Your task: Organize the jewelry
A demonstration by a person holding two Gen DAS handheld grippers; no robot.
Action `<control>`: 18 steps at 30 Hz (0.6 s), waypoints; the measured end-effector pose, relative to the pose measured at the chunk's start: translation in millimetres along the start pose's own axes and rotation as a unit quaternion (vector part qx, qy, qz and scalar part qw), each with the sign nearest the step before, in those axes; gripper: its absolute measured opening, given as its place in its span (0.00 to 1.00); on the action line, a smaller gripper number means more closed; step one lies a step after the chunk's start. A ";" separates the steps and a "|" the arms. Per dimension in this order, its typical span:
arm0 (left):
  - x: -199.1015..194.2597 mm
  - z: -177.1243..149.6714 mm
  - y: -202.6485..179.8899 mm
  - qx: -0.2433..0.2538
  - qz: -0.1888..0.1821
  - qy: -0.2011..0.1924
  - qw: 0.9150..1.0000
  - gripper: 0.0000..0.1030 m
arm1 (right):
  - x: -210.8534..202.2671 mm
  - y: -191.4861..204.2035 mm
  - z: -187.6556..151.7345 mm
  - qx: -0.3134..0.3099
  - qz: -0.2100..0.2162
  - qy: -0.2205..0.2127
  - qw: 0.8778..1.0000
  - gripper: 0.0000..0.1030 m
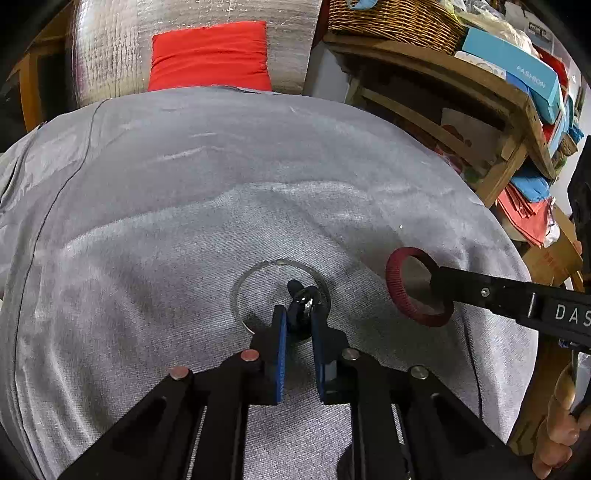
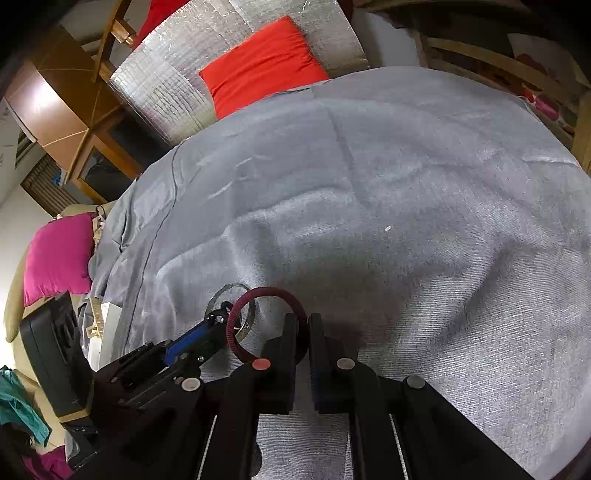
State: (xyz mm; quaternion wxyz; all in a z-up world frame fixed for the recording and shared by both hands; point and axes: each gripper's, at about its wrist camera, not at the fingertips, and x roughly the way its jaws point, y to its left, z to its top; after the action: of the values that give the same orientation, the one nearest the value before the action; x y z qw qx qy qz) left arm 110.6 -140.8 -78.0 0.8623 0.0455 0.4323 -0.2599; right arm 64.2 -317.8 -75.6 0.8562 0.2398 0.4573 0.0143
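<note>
Left gripper sits low over the grey cloth, its blue-padded fingers drawn in on a small dark clip that carries a metal ring. The clip fills the gap between the fingers and both pads press its sides, so the tongs are clamped on it. A thin clear bangle lies flat on the cloth around the fingertips; its far arc is plain, its near arc is hidden behind the fingers.

Right gripper enters the left view from the right edge as a black bar. Its tongs are together on the near rim of a dark red bangle, which stands tilted, its far rim raised off the cloth. In the right view the red bangle overlaps the clear bangle; whether the two touch cannot be told. In the left view they lie near each other, side by side with cloth between them.

Beyond the cloth a red cushion leans on a silver quilted sheet. A wooden shelf at right bears a wicker basket and a blue box. A pink cushion lies at the left edge of the right view.
</note>
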 end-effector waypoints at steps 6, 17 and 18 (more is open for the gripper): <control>-1.0 0.7 0.0 0.000 0.006 -0.005 1.000 0.08 | -1.1 -0.7 -0.1 0.002 0.005 -0.002 1.000 0.07; -27.6 -0.6 16.1 -0.020 0.010 -0.028 0.999 0.05 | -3.4 9.1 -0.9 -0.002 0.021 -0.009 1.000 0.07; -31.2 -0.8 17.4 -0.021 0.011 -0.032 0.999 0.05 | -3.0 11.6 -1.1 -0.004 0.023 -0.010 1.000 0.07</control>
State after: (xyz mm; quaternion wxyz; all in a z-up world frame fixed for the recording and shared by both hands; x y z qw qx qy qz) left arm 103.1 -112.8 -57.1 0.8793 0.0231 0.4092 -0.2428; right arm 63.9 -307.9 -68.9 0.8612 0.2469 0.4430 0.0338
